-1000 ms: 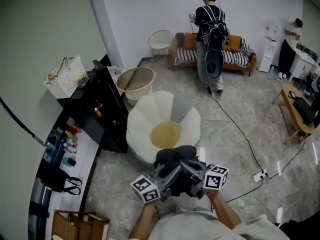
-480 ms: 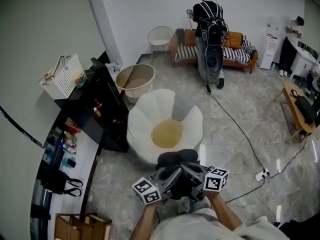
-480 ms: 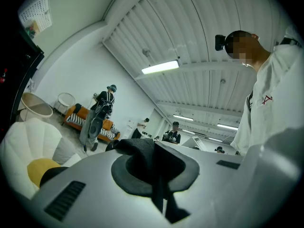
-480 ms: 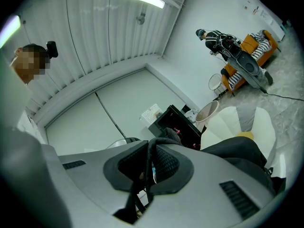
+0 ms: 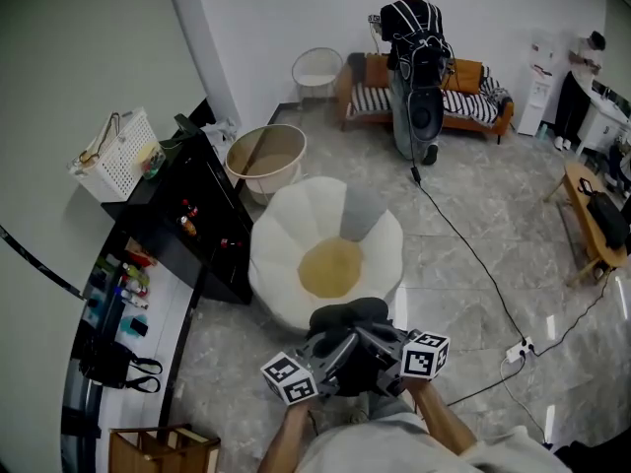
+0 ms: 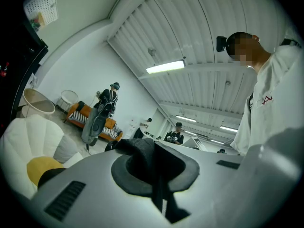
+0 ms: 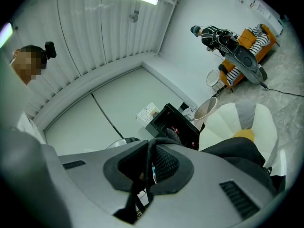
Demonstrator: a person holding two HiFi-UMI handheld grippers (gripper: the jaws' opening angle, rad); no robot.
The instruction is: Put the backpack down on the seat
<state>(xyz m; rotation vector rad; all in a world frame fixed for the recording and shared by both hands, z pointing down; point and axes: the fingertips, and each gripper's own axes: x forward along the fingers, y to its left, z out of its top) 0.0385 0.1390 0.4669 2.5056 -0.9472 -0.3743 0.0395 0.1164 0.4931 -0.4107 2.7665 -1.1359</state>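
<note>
A black backpack point(image 5: 345, 319) hangs just over the near rim of the white petal-shaped seat point(image 5: 292, 249), which has a yellow cushion point(image 5: 330, 267) in its middle. My left gripper point(image 5: 333, 349) and right gripper point(image 5: 378, 347) are side by side, each shut on the backpack's top. In the left gripper view, black fabric point(image 6: 142, 156) is pinched in the left gripper point(image 6: 159, 175), with the seat point(image 6: 23, 137) below at the left. In the right gripper view, a mesh strap point(image 7: 161, 163) is clamped in the right gripper point(image 7: 145, 175), and the bag's body point(image 7: 237, 151) hangs against the seat point(image 7: 266, 127).
A black cabinet point(image 5: 202, 220) stands close on the seat's left, with a white basket point(image 5: 113, 156) on top. A round tub point(image 5: 264, 161) lies behind the seat. A cable point(image 5: 473, 264) crosses the floor on the right. Another person point(image 5: 414, 57) stands by a sofa point(image 5: 478, 106).
Both grippers and the backpack have sunk a little and edged forward over the seat's near rim. Their grip looks the same. The person at the back has shifted slightly.
</note>
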